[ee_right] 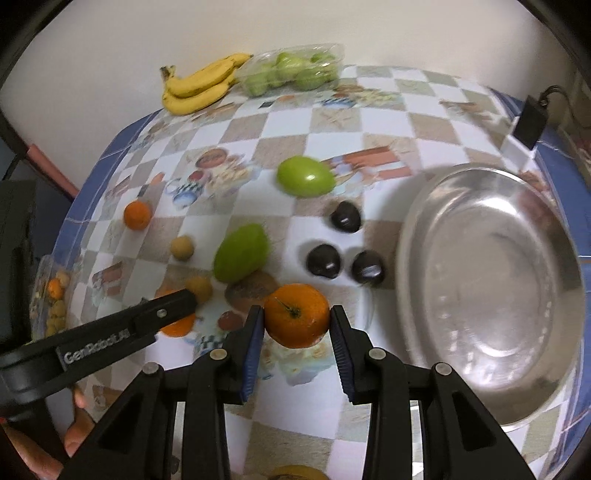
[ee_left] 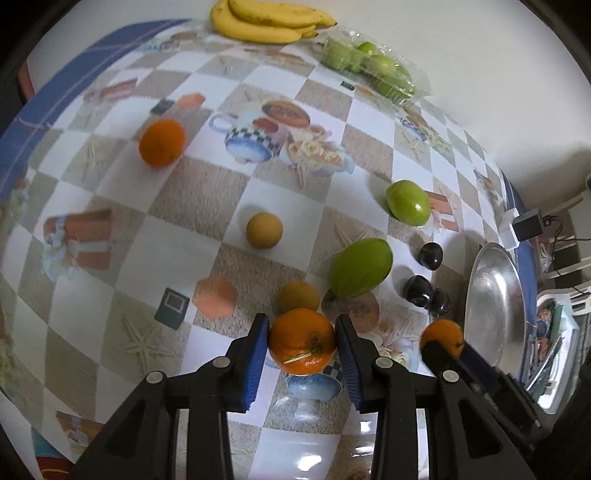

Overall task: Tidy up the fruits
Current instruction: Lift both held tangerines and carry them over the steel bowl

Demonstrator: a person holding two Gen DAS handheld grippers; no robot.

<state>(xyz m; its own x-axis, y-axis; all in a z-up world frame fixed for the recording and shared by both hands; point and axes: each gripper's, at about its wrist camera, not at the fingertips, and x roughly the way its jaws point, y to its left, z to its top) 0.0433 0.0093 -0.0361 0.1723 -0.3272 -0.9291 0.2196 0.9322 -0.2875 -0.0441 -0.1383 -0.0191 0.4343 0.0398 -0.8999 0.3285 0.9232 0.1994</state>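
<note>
The left tongs (ee_left: 302, 345) are squeezing an orange (ee_left: 302, 341) between their blue pads, just above the bench (ee_left: 110, 221). The right tongs (ee_right: 296, 325) are squeezing another orange (ee_right: 296, 320), near the shiny metal bowl (ee_right: 487, 295). Two green fruits (ee_right: 304, 176), three dark plums (ee_right: 324, 259) and one more orange (ee_left: 161, 143) are lying on the bench. Bananas (ee_left: 266, 20) are sitting at the back.

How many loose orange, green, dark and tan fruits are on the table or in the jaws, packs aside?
orange fruits: 3
green fruits: 2
dark fruits: 3
tan fruits: 2
Total: 10
</note>
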